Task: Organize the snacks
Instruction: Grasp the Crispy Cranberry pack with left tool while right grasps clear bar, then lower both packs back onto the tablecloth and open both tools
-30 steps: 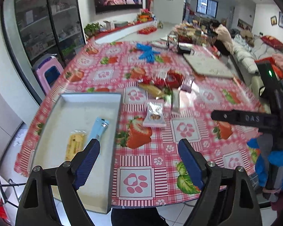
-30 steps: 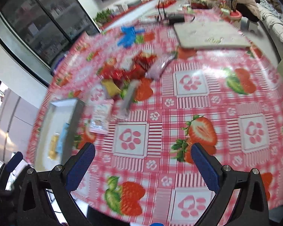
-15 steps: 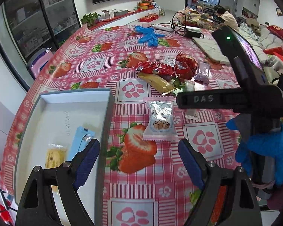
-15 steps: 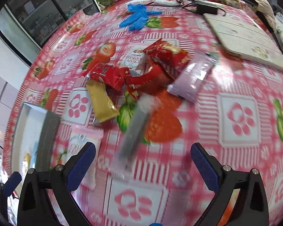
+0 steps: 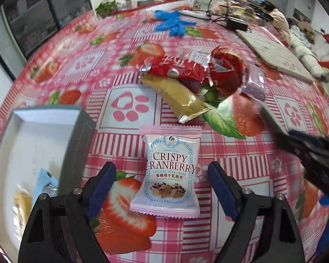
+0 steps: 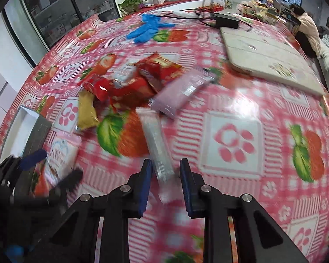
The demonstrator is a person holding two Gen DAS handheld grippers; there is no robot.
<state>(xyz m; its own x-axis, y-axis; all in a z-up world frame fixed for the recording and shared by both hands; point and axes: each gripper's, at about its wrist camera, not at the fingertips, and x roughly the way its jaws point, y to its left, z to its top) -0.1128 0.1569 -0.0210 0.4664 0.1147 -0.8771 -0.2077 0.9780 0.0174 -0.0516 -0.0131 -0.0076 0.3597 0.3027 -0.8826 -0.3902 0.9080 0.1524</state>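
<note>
Our right gripper (image 6: 165,185) has just been closing its jaws, and the near end of a long clear snack stick (image 6: 156,146) lies between them; a sliver of gap shows on each side, so we judge the pinch not yet made. Our left gripper (image 5: 161,188) has its jaws spread wide, narrowing a little just now, straddling the pink cranberry nougat packet (image 5: 170,175) that lies flat on the counter (image 5: 226,153), pads clear of it. We take it that each hand works its own packet so both can go to the grey tray (image 5: 85,129) at the left.

In the tray we count two snacks: one yellow (image 5: 22,201), one light blue (image 5: 45,182). Still loose on the counter: one gold packet (image 5: 179,100), one lilac packet (image 6: 182,91), and a heap of red wrappers (image 6: 129,83), two at least, the exact number hidden by overlap. One pair of blue gloves (image 6: 147,28) lies well beyond.
</note>
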